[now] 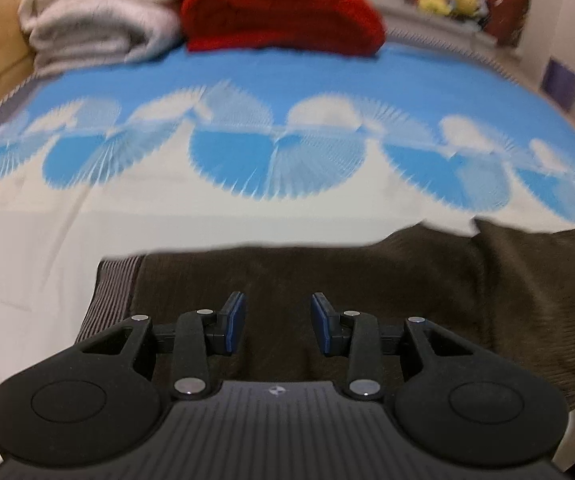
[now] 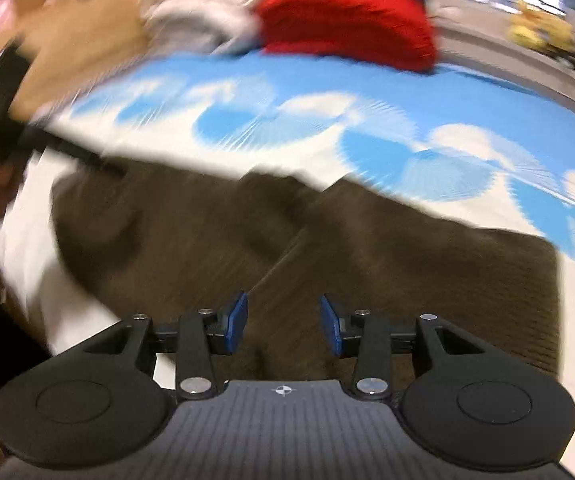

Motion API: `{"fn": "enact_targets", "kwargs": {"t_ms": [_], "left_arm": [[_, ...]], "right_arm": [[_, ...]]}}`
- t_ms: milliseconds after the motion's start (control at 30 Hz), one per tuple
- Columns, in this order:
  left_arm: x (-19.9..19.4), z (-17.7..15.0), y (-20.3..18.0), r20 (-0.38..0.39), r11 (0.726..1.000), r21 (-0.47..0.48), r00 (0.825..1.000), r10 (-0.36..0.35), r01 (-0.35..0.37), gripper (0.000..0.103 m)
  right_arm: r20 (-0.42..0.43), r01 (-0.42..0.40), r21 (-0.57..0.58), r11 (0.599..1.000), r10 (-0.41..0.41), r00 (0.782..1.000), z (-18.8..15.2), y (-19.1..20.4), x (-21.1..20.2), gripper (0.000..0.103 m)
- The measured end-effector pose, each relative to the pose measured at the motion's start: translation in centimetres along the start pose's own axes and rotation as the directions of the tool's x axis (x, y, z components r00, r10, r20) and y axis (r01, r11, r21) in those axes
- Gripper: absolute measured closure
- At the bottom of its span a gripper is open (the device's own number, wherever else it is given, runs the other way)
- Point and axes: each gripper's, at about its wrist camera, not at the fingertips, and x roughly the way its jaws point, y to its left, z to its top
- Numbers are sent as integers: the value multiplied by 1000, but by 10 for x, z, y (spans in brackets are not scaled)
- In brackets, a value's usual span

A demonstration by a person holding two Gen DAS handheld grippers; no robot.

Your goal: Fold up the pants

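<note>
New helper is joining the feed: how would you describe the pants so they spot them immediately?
Start at the bed with the blue-and-cream fan-print cover. On its cream near end, below both open grippers, lie the pants. They are dark brown and ribbed, the only dark cloth there, unlike the red blanket far behind.

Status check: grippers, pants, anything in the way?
Left gripper open, empty, over brown pants. Right gripper open, empty, over the pants too. Pants partly folded on blue-and-white bedspread. Red blanket far back, clear of them.
</note>
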Motion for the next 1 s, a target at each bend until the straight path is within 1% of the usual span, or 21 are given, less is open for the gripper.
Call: {"fn": "enact_targets", "kwargs": {"t_ms": [33, 100, 167, 200, 267, 300, 333, 367, 400, 467, 533, 567, 667, 733, 800, 900, 1000], "left_arm": [[-5, 2, -5, 14, 1000, 6, 1000, -17, 17, 63], [-16, 5, -16, 31, 998, 5, 998, -57, 57, 63], [-23, 4, -31, 40, 996, 19, 996, -83, 82, 63], [-25, 2, -40, 44, 995, 28, 995, -94, 93, 63], [-27, -5, -57, 46, 991, 44, 991, -128, 126, 63], [-27, -8, -66, 47, 990, 60, 990, -132, 129, 64], [-28, -10, -75, 57, 990, 81, 991, -123, 118, 65], [-28, -10, -81, 73, 988, 100, 990, -123, 115, 73], [-28, -10, -87, 81, 986, 113, 988, -131, 121, 80], [-21, -9, -93, 66, 983, 101, 985, -158, 151, 81], [-11, -8, -97, 25, 977, 86, 980, -197, 194, 81], [-4, -8, -100, -2, 971, 84, 974, -225, 225, 81], [12, -11, -116, -103, 944, 104, 947, -304, 314, 81], [19, -17, -128, -155, 925, 122, 928, -339, 359, 81], [22, -21, -139, -188, 904, 145, 908, -375, 403, 81], [25, -28, -151, -234, 874, 176, 881, -410, 453, 81], [29, -40, -166, -282, 853, 245, 876, -391, 460, 81]], "right_arm": [[25, 13, 26, 1000, -14, 1000, 5, -10, -10, 61], [72, 50, 97, 994, -57, 996, 15, -34, -29, 56], [105, 95, 178, 979, -115, 988, 17, -58, -43, 45], [108, 119, 222, 968, -145, 983, 13, -70, -48, 43], [78, 163, 306, 938, -195, 978, -3, -92, -48, 42], [35, 185, 351, 918, -210, 977, -11, -103, -44, 42], [-33, 223, 399, 889, -229, 973, -19, -114, -38, 45], [-68, 256, 437, 862, -252, 965, -24, -123, -37, 48], [-76, 269, 469, 841, -265, 961, -28, -130, -37, 49], [-84, 278, 531, 800, -277, 957, -34, -146, -39, 49], [-96, 299, 573, 763, -299, 949, -39, -157, -38, 49], [-108, 306, 598, 740, -304, 946, -43, -163, -38, 49], [-143, 291, 669, 684, -266, 953, -55, -177, -33, 49], [-175, 294, 675, 677, -239, 955, -59, -179, -28, 49], [-215, 300, 674, 676, -209, 954, -65, -180, -23, 49], [-283, 327, 669, 667, -178, 942, -71, -182, -11, 49], [-324, 336, 670, 662, -147, 935, -77, -182, -5, 48]]}}
